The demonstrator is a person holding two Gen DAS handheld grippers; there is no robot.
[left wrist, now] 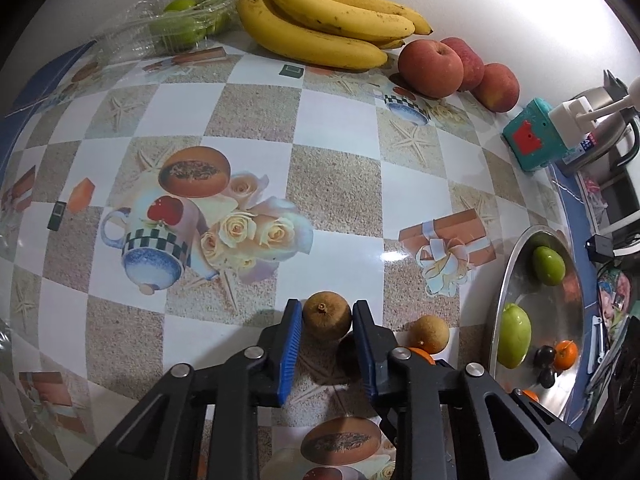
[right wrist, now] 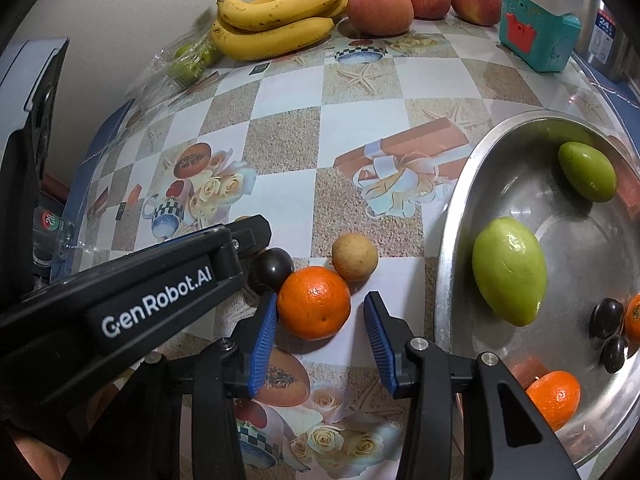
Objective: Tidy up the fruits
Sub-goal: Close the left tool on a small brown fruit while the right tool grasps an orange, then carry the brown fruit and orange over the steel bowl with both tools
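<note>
fruits lie loose on a patterned counter beside a round metal tray. the left hand-held gripper points steeply down, its blue pads drawn in against the sides of a small round brown fruit, which sits dead centre between them with its stem dimple facing up; it looks gripped. a dark plum lies just behind that gripper's right finger.

the right hand-held gripper is part open around an orange. its left pad touches or nearly touches the orange, while a clear gap shows on the right, so nothing is held yet. the orange is round, with no long axis to line up with, and sits straight ahead between the fingers. a second brown fruit touches the orange's far side, and the plum touches its left. the tray is just right of this gripper, so the right hand is the nearer one for a drop-off.

counts: on the tray, two green fruits, two small oranges and two dark plums. loose near the grippers, two brown fruits, one orange, one plum. at the far edge by the wall, one bunch of bananas, three red apples and a clear bag of green fruits, number unclear.
</note>
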